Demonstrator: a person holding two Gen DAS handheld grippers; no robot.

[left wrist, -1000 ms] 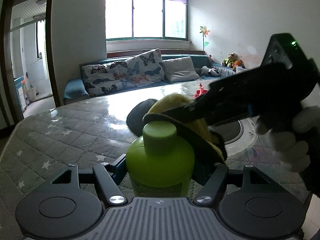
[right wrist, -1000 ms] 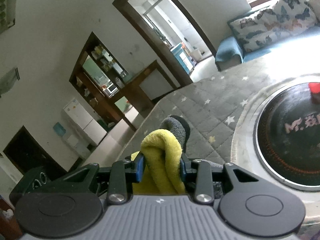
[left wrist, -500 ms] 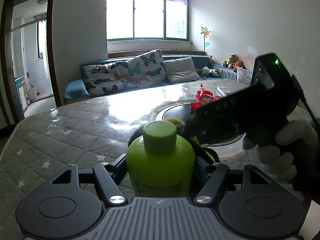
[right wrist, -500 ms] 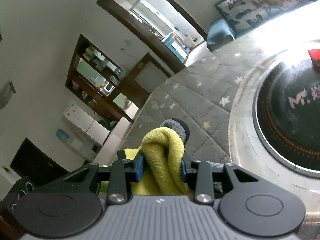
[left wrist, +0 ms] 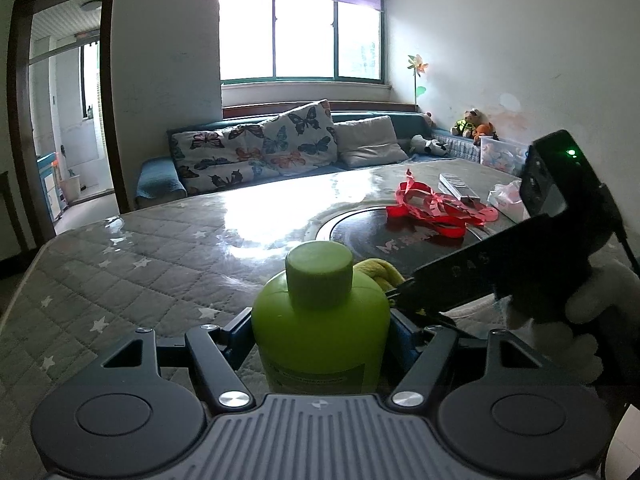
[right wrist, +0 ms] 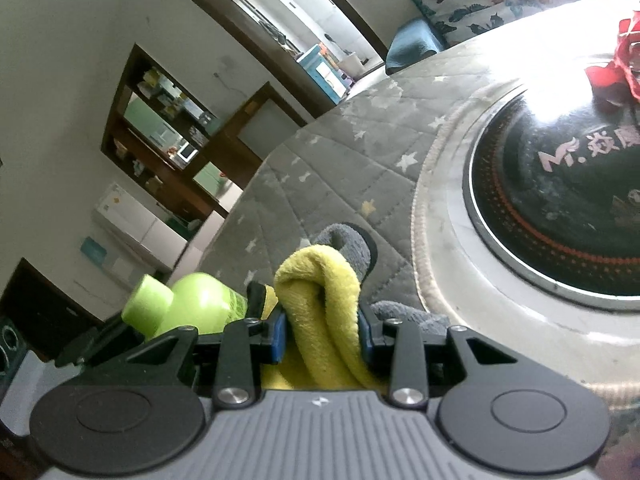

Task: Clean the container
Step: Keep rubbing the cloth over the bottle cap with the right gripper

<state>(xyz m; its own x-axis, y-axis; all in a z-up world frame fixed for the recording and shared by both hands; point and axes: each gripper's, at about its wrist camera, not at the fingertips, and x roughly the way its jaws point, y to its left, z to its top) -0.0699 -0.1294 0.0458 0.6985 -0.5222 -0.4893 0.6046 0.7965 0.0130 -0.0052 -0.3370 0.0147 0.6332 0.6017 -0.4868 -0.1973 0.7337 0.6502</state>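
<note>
Yellow cloth [left wrist: 378, 271] has dropped beside green bottle [left wrist: 320, 320].

a bright window [left wrist: 300, 36] with a purple blind lit white walls. beneath it stood a blue sofa [left wrist: 160, 178] with butterfly cushions [left wrist: 256, 152]. a dark doorway [left wrist: 60, 120] opened left; a dark shelving unit [right wrist: 160, 132] lined another wall.

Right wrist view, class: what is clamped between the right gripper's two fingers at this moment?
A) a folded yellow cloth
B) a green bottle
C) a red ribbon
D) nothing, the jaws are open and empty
A: the right gripper is shut on the folded yellow cloth, which bulges up between its jaws, while the green bottle sits in the left gripper instead.
</note>
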